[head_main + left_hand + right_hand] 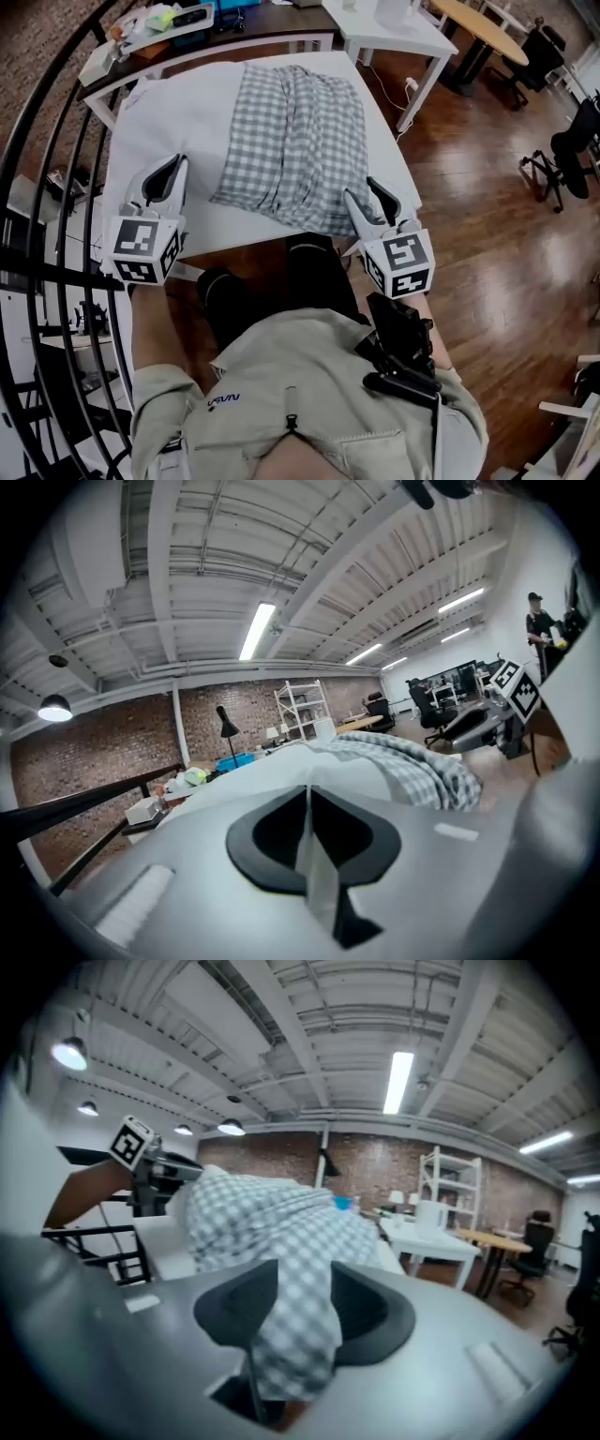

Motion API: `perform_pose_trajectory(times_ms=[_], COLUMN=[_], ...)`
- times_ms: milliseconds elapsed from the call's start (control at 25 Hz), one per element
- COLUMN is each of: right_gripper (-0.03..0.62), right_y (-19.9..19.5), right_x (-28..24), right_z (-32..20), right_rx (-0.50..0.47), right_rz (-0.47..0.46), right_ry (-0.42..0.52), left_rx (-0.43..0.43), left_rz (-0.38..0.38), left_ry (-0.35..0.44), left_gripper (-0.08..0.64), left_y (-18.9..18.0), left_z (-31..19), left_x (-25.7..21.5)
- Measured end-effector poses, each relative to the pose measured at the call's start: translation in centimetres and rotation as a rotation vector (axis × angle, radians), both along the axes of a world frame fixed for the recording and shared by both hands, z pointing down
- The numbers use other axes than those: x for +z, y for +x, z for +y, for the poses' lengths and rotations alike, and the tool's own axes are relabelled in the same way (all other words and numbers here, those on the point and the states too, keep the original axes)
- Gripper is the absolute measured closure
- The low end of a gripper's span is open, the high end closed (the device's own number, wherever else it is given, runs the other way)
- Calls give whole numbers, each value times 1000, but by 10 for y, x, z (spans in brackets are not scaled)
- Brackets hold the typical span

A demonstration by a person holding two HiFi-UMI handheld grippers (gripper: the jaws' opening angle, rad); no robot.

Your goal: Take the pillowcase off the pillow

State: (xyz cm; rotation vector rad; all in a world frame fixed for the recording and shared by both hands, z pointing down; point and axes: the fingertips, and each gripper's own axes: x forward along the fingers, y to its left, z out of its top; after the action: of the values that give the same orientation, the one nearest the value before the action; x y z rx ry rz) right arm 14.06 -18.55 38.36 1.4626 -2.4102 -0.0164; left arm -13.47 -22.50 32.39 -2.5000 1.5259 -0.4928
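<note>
A grey checked pillowcase (291,131) lies rumpled along the middle of a white pillow (178,112) on the table. My right gripper (368,195) is at the pillowcase's near right corner. In the right gripper view, its jaws (291,1302) stand wide, shut on a thick bunch of the checked pillowcase (272,1213) that fills the gap. My left gripper (175,164) is over the white pillow's near left part. In the left gripper view, its jaws (307,803) are shut on a thin fold of white fabric (314,874), apparently the pillow's. The pillowcase (412,761) shows beyond.
A cluttered desk (178,23) stands behind the table, with a white table (394,33) and a round wooden table (483,28) to its right. A black railing (37,187) curves along the left. An office chair (572,150) stands on the wooden floor. A person (539,621) stands far right.
</note>
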Motion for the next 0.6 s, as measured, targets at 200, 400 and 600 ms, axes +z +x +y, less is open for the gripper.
perform_pose_trajectory(times_ms=[200,400,600], right_gripper=[357,414,445], right_y=[-53,-31,-8], right_x=[43,61,58], right_z=[17,2,7], right_rx=[-133,10,66], right_rz=[107,256,239], right_ry=[-120,-83,-100], left_rx=[186,227,160], left_rz=[-90,-284,-181], left_ry=[-32,-61,-45], left_gripper=[534,454,529], left_y=[31,51,44], left_z=[38,42,37], left_x=[10,55,51])
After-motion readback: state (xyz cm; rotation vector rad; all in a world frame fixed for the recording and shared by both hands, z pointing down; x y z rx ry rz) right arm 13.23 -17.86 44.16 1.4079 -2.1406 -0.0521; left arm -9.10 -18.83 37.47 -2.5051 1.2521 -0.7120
